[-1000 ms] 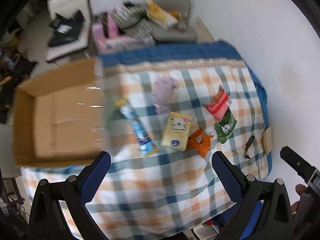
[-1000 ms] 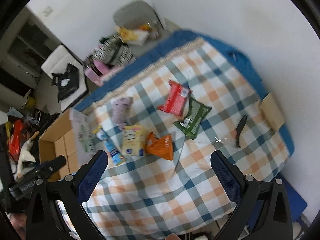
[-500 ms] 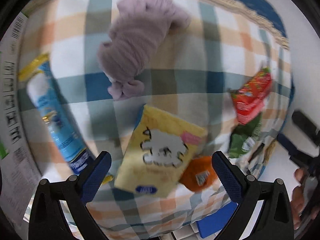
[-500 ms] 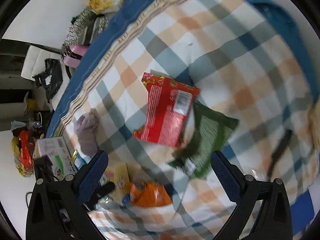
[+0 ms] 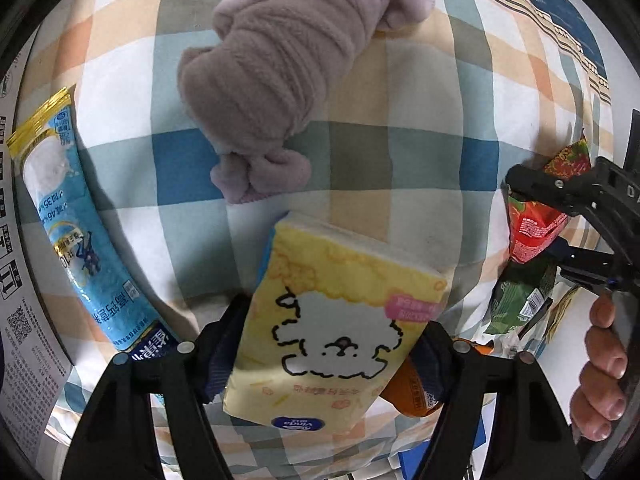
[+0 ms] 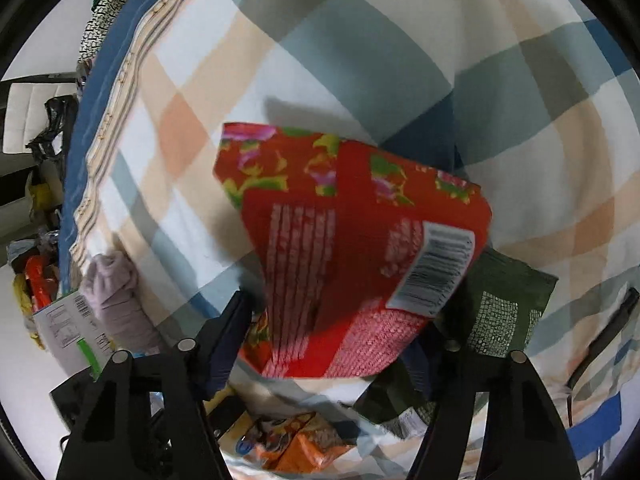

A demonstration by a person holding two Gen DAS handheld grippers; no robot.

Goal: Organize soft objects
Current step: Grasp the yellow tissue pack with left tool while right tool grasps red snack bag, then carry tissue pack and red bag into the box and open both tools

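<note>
- The left gripper [image 5: 332, 344] straddles the yellow plastic-wrapped tissue pack with a white cartoon dog [image 5: 336, 328]; its blue-padded fingers [image 5: 224, 344] sit at both long sides of the pack and look to be touching it, so it reads as pinching the pack, though how firmly cannot be judged.
- The right gripper [image 6: 340, 336] has its fingers on either side of the red crinkly snack bag with a barcode label [image 6: 352, 248]; the bag sits between them and seems to be caught there.
- Both packs are soft and will give: I would squeeze gently at mid-body, then lift straight up so neither slides out or drags a neighbour.
- The dark green foil packet [image 6: 504, 312] lies under the red bag's edge at 4 o'clock in the right view and may catch on the lift.
- In the left view the lilac knitted fabric bundle [image 5: 276, 68] lies at 12 o'clock, apart from the tissue pack, and the long blue plastic sachet [image 5: 80, 240] at 9 o'clock.
- All rest on the checked cloth [image 5: 420, 120].
- Both tools point downward at the table; the person's right hand [image 5: 604, 376] wraps the handle at 4 o'clock in the left view.
</note>
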